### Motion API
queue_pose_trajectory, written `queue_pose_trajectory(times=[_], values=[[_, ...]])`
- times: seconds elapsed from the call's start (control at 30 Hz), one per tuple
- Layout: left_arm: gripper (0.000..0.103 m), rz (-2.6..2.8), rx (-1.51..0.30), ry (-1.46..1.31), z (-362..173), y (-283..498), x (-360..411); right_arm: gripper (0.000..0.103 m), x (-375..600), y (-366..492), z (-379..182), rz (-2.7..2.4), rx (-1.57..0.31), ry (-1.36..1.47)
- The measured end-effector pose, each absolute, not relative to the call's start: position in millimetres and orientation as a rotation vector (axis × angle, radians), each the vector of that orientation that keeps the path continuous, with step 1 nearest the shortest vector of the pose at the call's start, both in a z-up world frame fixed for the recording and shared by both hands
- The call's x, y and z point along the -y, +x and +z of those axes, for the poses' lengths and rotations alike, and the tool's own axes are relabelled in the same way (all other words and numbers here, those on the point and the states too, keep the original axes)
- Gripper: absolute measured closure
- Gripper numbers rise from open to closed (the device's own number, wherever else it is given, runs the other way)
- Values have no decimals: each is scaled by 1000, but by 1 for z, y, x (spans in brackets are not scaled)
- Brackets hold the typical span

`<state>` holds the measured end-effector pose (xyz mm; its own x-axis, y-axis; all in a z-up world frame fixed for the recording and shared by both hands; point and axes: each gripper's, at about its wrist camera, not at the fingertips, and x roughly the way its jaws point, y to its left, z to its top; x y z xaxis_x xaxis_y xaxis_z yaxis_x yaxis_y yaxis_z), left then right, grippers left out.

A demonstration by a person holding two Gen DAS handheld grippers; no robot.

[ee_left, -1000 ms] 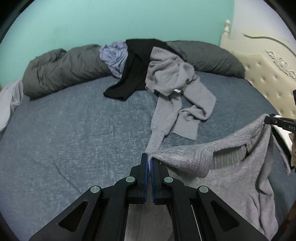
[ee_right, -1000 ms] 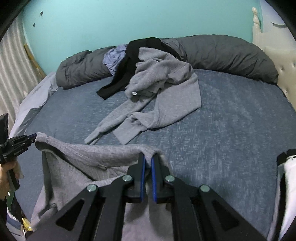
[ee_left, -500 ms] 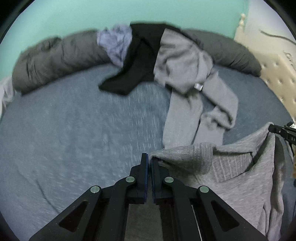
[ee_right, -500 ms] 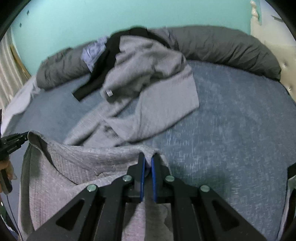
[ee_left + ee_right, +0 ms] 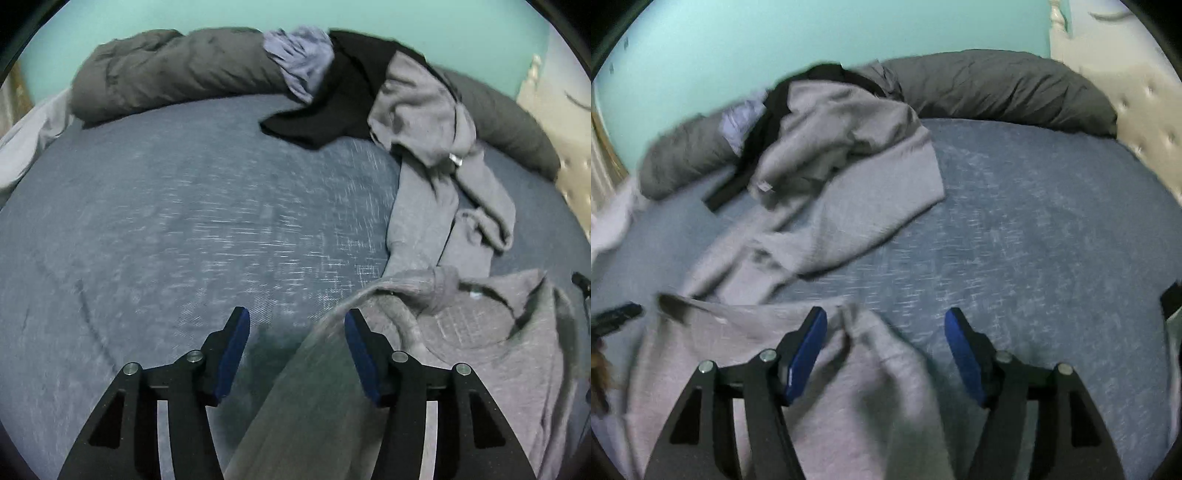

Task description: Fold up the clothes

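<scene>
A grey knit top (image 5: 491, 350) lies spread on the blue bed, its collar facing up. My left gripper (image 5: 297, 317) hovers over the top's left shoulder with its jaws opening; cloth slips between them, and the blue pads are clear of it. In the right wrist view the same top (image 5: 746, 354) drapes under my right gripper (image 5: 884, 317), whose jaws are opening too, with a fold of cloth between them but not pinched. Further back a crumpled grey sweatshirt (image 5: 436, 155) (image 5: 842, 162) lies across the bed.
A black garment (image 5: 332, 107) and a lilac one (image 5: 299, 62) lie piled by the dark grey bolster (image 5: 177, 70) along the teal wall. A cream tufted headboard (image 5: 1145, 110) stands at the right. The blue sheet (image 5: 184, 229) stretches left of the top.
Both grippers were shut on the top's shoulders and have come down toward the bed. Now both sets of jaws stand apart and the top has dropped onto the sheet.
</scene>
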<state>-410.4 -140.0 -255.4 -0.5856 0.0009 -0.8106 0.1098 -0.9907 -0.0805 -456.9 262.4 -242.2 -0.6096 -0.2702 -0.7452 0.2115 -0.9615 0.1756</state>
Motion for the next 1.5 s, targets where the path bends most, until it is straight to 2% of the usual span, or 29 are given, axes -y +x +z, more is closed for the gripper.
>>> queue_pose_trajectory(times=[0.27, 0.4, 0.47, 0.67, 0.83, 0.87, 0.9, 1.0, 1.07, 1.33, 1.5], values=[[37, -2851, -204, 1315, -244, -312, 128, 36, -281, -384, -244, -2494, 306, 1259], [25, -2884, -268, 1300, -252, -267, 118, 36, -287, -351, -255, -2456, 355, 1298], [24, -2890, -295, 1299, -259, -249, 113, 36, -291, -335, -260, -2428, 374, 1314], [22, -2879, -301, 1339, -280, -222, 106, 36, -301, -300, -276, -2409, 315, 1398], [16, -2891, -351, 1322, -286, -217, 109, 36, -304, -298, -286, -2454, 226, 1453], [16, -2891, -335, 1317, -287, -217, 109, 38, -303, -299, -288, -2457, 210, 1459], [16, -2890, -321, 1310, -287, -217, 109, 52, -304, -300, -290, -2460, 195, 1465], [16, -2889, -298, 1287, -290, -214, 111, 85, -302, -301, -292, -2454, 153, 1473], [13, -2885, -300, 1283, -294, -213, 112, 98, -303, -302, -291, -2452, 129, 1475], [12, -2889, -305, 1290, -296, -215, 109, 100, -360, -318, -260, -2653, 72, 1484], [12, -2894, -317, 1289, -298, -216, 109, 100, -399, -339, -263, -2757, -31, 1641]])
